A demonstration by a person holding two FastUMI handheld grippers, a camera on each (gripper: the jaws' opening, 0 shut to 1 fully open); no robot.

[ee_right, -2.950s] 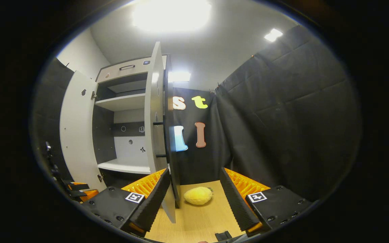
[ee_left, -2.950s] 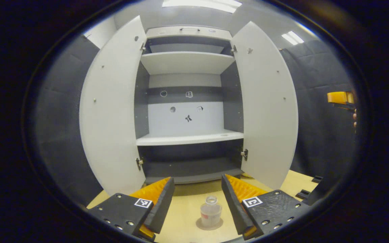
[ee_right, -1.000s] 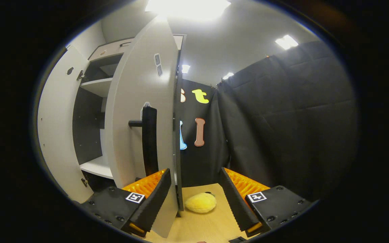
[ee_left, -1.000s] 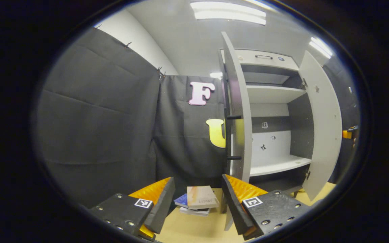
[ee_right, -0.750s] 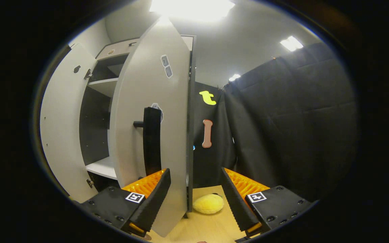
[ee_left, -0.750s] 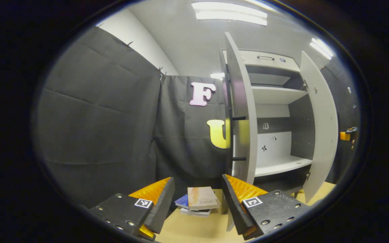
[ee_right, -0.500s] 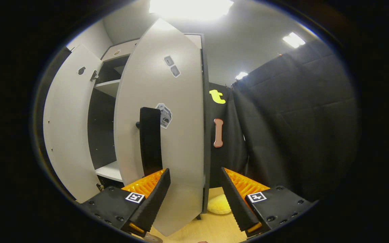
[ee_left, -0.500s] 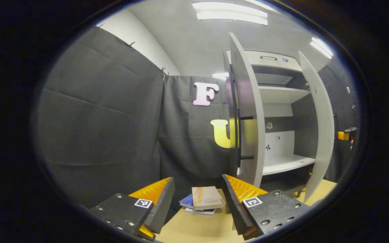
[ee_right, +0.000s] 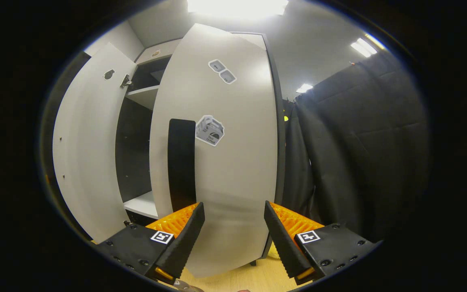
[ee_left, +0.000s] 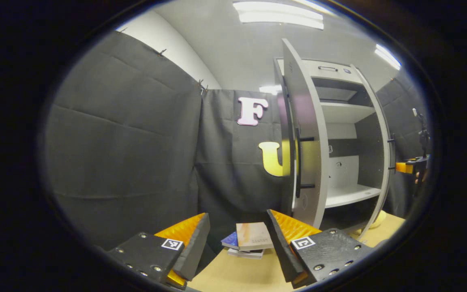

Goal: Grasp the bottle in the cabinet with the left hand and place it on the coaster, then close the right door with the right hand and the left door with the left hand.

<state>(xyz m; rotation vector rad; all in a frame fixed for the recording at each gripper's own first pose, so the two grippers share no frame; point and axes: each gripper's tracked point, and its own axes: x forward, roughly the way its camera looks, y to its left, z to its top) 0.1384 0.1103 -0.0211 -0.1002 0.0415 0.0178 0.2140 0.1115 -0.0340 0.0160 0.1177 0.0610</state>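
Note:
In the right gripper view the right door (ee_right: 233, 162) of the grey cabinet fills the middle, swung partway shut, with its outer face and black handle (ee_right: 181, 162) towards me. My right gripper (ee_right: 233, 221) is open, close up against the lower part of that door. The left door (ee_right: 87, 154) stands wide open beyond it. In the left gripper view my left gripper (ee_left: 237, 227) is open over the table with nothing held, just left of the left door (ee_left: 306, 142), which I see almost edge-on. The right door's edge (ee_left: 384, 162) and the right gripper (ee_left: 408, 167) appear at the far right.
A small stack of books (ee_left: 251, 239) lies on the wooden table (ee_left: 233, 275) between my left fingers, against the black cloth wall. Inside the cabinet a white shelf (ee_left: 351, 195) is bare. A yellow soft object (ee_left: 379, 219) lies by the right door's foot.
The right door has swung further towards shut with my right gripper following close behind it, and now hides the yellow object. The left gripper has drifted slightly; the left door stays open.

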